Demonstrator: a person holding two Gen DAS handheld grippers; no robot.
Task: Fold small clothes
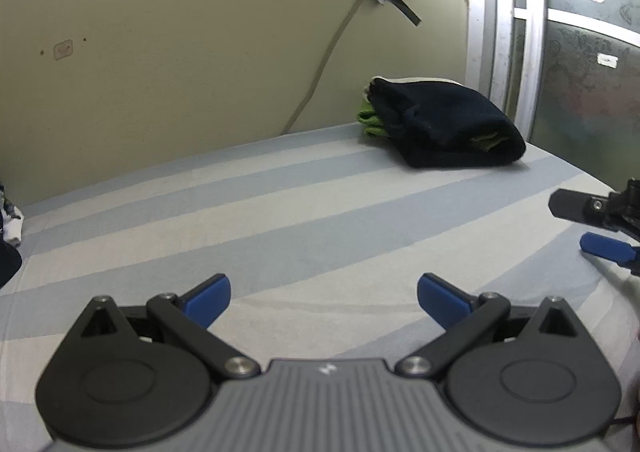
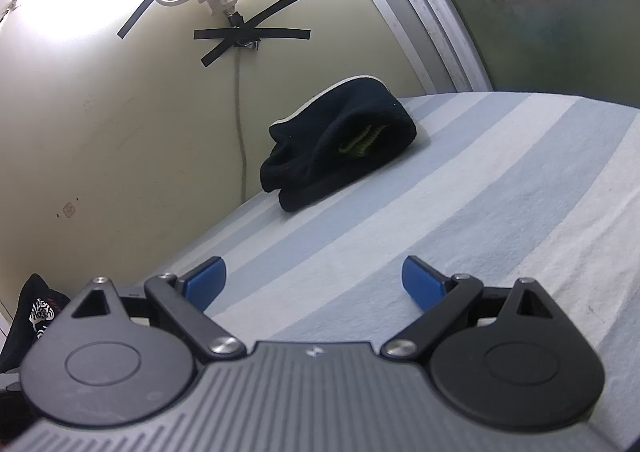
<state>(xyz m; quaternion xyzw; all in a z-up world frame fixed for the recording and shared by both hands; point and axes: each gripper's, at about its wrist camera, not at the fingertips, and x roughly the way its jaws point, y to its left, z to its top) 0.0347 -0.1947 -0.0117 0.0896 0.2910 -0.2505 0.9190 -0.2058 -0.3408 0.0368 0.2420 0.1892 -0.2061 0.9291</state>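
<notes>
The left gripper (image 1: 324,298) and the right gripper (image 2: 314,280) both hover over the striped bed sheet (image 1: 280,220) with their blue fingers wide apart and nothing between them. The folded dark garment (image 1: 444,128) lies far on the sheet near the wall, on top of green cloth (image 1: 370,122). At the left edge another black garment (image 2: 34,316) carries a white print, too small to read.
</notes>
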